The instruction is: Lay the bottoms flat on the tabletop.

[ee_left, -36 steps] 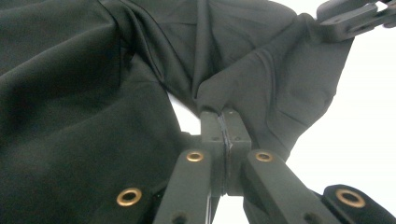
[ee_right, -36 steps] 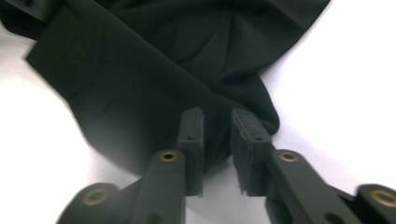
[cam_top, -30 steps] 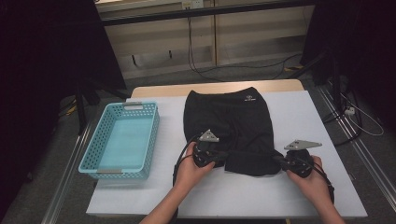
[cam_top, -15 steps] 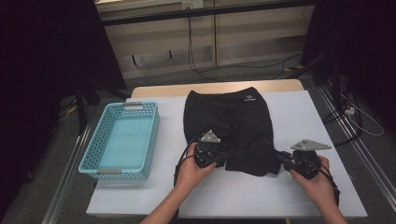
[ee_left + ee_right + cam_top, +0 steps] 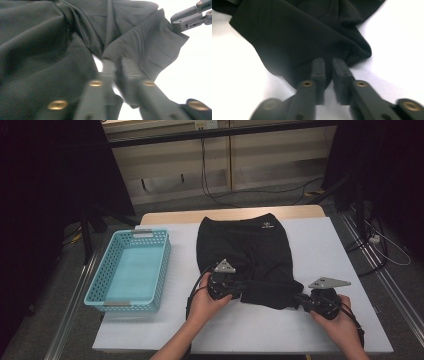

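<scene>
Up near the far edge of the black shorts (image 5: 245, 255) I can see a small white logo (image 5: 268, 225), too tiny for me to read any lettering. My turquoise basket (image 5: 131, 270) sits to the left of the garment on the white table (image 5: 320, 250), and I see nothing lying in it. The shorts lie spread in the middle of the table, their near hem folded and bunched between my two tools. My left gripper (image 5: 231, 292) has its jaws nearly closed, pinching a fold of the dark cloth at the hem's left end. My right gripper (image 5: 301, 301) likewise has its jaws pressed almost together on the fabric's right corner, close to the table's near edge.
</scene>
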{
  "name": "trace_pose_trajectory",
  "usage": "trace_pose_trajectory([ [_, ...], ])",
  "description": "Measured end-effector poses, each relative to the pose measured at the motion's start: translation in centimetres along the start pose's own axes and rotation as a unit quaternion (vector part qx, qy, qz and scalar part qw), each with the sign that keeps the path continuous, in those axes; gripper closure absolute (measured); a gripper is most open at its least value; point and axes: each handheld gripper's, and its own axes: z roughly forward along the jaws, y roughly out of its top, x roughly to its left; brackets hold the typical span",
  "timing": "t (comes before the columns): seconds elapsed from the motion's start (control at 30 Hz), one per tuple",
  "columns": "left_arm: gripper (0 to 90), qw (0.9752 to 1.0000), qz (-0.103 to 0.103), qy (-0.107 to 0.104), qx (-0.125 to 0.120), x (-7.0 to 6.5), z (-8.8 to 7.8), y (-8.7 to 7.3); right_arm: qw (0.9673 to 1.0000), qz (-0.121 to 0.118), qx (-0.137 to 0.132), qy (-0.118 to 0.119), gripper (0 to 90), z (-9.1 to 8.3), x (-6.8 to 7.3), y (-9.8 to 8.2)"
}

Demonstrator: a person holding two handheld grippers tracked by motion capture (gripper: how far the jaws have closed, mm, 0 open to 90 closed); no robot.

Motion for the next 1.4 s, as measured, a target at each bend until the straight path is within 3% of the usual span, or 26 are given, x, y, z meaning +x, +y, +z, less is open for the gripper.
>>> trace_pose_trajectory([
  [0.1,54.8,1.0000,0.000,0.005,0.003,-0.2,-0.1,-0.3,1.0000,0.007,-0.002,0.005,90.0,0.0,-0.3,0.0],
  [0.23,52.9,0.9998,0.010,0.000,0.018,-0.8,0.1,-0.5,0.9999,0.012,-0.005,0.010,90.0,0.0,-0.6,-0.1],
  [0.33,57.5,0.9995,0.008,0.001,0.030,-0.9,0.5,-0.7,0.9999,0.008,-0.002,0.006,90.0,-0.1,-0.6,-0.1],
  [0.43,70.0,0.9994,0.001,-0.006,0.033,-0.9,0.6,-0.7,1.0000,0.002,0.001,0.004,90.0,-0.3,-0.6,-0.1],
  [0.47,78.2,0.9987,-0.004,-0.017,0.047,-1.0,0.6,-0.7,1.0000,0.003,0.001,0.004,90.0,-0.3,-0.6,-0.1],
  [0.57,88.1,0.9983,0.002,-0.023,0.053,-1.5,0.7,-0.6,1.0000,0.002,-0.004,0.005,90.0,-0.6,-0.6,0.0],
  [0.83,89.5,0.9970,0.002,-0.055,0.054,-2.7,0.1,0.2,0.9998,-0.001,-0.018,0.005,90.0,-2.0,-0.5,0.4],
  [1.07,89.5,0.9956,0.011,-0.084,0.041,-4.4,-1.5,1.2,0.9995,-0.022,-0.021,0.010,90.0,-3.3,0.4,1.0],
  [1.23,89.5,0.9939,0.017,-0.103,0.036,-5.5,-2.3,1.1,0.9997,-0.022,-0.008,0.006,90.0,-4.5,0.3,-0.3],
  [1.4,89.4,0.9916,0.018,-0.119,0.045,-6.4,-2.6,0.6,0.9999,-0.014,-0.007,0.007,90.0,-6.2,-0.3,-1.6],
])
